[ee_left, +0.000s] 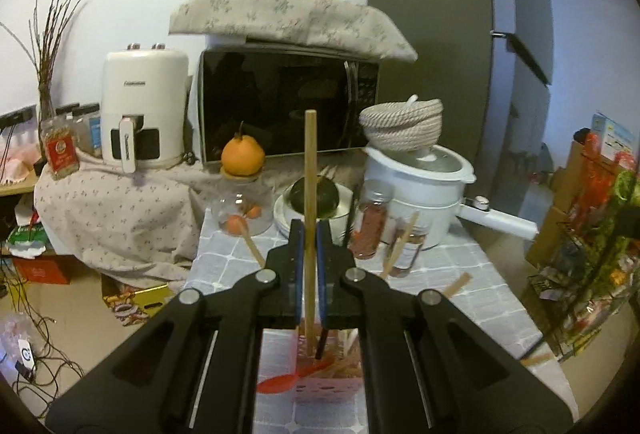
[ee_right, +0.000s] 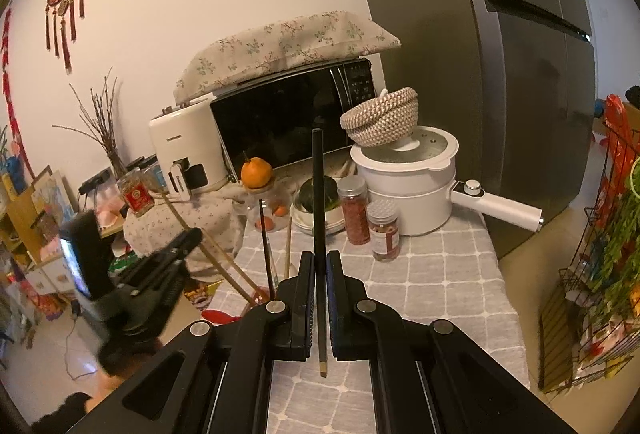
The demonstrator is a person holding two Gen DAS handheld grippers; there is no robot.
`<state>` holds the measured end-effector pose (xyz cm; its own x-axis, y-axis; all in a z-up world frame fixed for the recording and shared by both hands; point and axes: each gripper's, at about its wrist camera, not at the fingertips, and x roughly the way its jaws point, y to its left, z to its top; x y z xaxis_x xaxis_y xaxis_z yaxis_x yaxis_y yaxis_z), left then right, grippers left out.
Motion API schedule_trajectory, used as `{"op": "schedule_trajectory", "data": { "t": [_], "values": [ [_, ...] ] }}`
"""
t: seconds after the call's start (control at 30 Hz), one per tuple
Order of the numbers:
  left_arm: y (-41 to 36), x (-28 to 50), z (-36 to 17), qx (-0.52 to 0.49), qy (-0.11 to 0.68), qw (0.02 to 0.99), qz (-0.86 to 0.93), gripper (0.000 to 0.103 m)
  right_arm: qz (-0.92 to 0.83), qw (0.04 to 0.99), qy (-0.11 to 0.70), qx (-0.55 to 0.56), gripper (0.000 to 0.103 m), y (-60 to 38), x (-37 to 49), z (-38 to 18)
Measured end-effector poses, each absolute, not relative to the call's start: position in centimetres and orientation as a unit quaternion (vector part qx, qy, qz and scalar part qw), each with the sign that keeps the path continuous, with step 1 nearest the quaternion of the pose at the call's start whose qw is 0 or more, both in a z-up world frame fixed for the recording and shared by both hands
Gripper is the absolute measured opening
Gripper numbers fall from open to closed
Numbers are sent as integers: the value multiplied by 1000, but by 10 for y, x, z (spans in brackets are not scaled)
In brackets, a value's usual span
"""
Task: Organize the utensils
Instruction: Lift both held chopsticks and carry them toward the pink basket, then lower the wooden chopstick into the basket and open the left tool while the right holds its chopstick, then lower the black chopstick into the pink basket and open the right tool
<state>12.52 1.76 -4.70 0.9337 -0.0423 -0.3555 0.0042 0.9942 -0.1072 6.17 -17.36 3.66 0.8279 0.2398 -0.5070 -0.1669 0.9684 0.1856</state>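
My left gripper [ee_left: 310, 230] is shut on a wooden chopstick [ee_left: 309, 170] that stands upright; its lower end reaches into a pink utensil holder [ee_left: 328, 378] below the fingers. A red spoon [ee_left: 280, 383] and more sticks sit in that holder. My right gripper [ee_right: 320, 260] is shut on a black chopstick [ee_right: 318, 194], held upright above the grey checked tablecloth [ee_right: 440, 282]. The left gripper [ee_right: 160, 274] shows blurred at the left of the right wrist view, with wooden sticks [ee_right: 224, 266] and a black chopstick [ee_right: 267, 250] beside it.
At the back stand a microwave [ee_left: 288, 102], a white air fryer [ee_left: 140, 110], a white pot [ee_left: 420, 190] with a woven basket on it, two spice jars [ee_right: 368, 222], a glass jar with an orange [ee_left: 242, 154] on top, and a bowl with a dark fruit [ee_left: 320, 198]. A fridge [ee_right: 500, 74] stands at the right.
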Motion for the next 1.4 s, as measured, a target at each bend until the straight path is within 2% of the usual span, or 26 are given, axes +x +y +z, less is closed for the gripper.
{"op": "schedule_trajectory", "data": {
  "t": [0.4,0.47,0.53,0.67,0.73,0.8,0.97,1.13,1.4],
  "values": [
    [17,156,-70,-54,242,969,-17,7,139,946,286,63,6,-162,62,37],
    [16,155,-66,-56,244,968,-26,14,147,945,287,64,6,-159,60,39],
    [12,150,-60,-49,242,968,-36,29,153,944,285,66,6,-156,58,40],
    [13,136,-45,-41,241,969,-46,35,163,944,278,69,6,-149,56,46],
    [23,128,-38,-52,246,967,-46,45,167,945,272,70,6,-145,54,50],
    [32,120,-33,-64,254,964,-43,49,169,947,265,72,6,-141,54,54],
    [56,103,-30,-79,280,956,-33,52,180,947,253,78,6,-128,60,65],
    [77,89,-36,-86,312,946,-14,60,180,953,230,78,6,-108,66,72],
    [87,83,-57,-87,363,928,-8,61,146,964,212,69,6,-75,92,44]
  ]
}}
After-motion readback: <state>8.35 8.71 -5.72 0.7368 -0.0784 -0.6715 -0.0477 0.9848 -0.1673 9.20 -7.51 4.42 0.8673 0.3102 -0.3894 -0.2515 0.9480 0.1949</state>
